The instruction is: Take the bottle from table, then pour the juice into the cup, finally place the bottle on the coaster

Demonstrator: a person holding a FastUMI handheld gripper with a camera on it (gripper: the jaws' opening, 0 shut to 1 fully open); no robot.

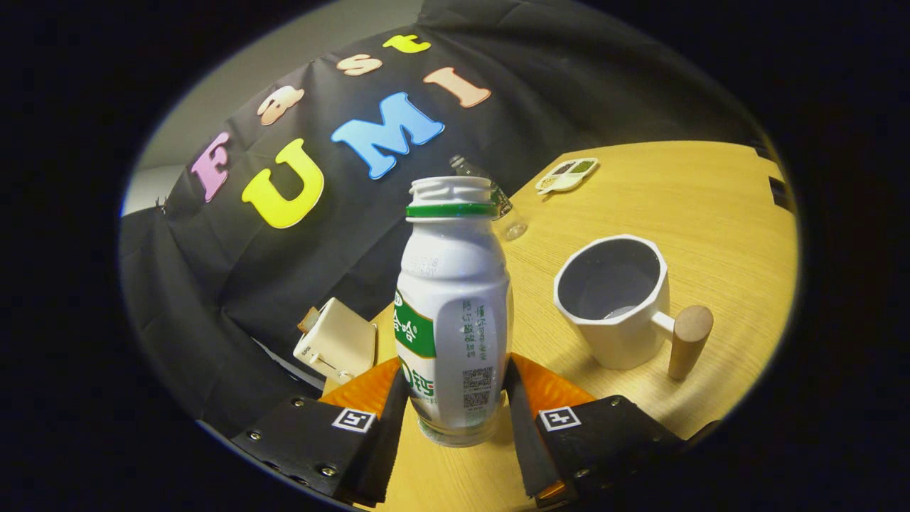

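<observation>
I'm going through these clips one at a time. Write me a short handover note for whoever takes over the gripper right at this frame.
Gripper: shut on the bottle, one finger on each side of its lower part; the view is tilted.
Bottle: cap off, upright between the fingers; whether its base rests on the table is unclear.
Cup: on the table beyond the fingers, to the bottle's right, wooden handle toward the gripper; it looks nearly empty.
Done: bottle gripped.
Left: pour the juice into the cup, then set the bottle on the coaster.

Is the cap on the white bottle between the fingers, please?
No, the bottle has a bare threaded neck, no cap, held in the gripper.
</observation>
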